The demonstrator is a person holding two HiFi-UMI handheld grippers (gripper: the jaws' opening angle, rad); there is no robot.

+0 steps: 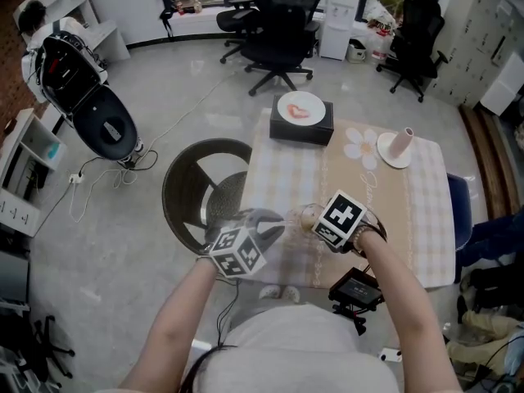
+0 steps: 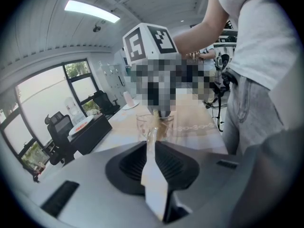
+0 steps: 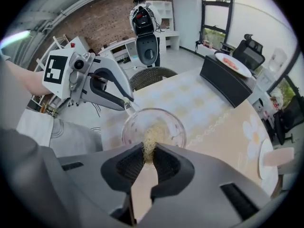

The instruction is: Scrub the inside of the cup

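Note:
A clear glass cup (image 1: 304, 218) stands near the front left corner of the checked table (image 1: 385, 219). My left gripper (image 2: 152, 137) is shut on the cup's rim (image 2: 155, 123); in the right gripper view it (image 3: 126, 104) reaches in from the left and pinches the rim. My right gripper (image 3: 150, 153) points steeply down over the cup (image 3: 153, 127). It is shut on a tan fibrous scrubber (image 3: 151, 142), whose tuft hangs inside the cup's mouth. Whether the scrubber touches the glass wall I cannot tell.
A black box (image 1: 301, 125) with a white plate on top sits at the table's far left. A pinkish cup on a white saucer (image 1: 398, 147) stands far right. A round wicker chair (image 1: 201, 191) is just left of the table. A black device (image 1: 356, 289) hangs by the front edge.

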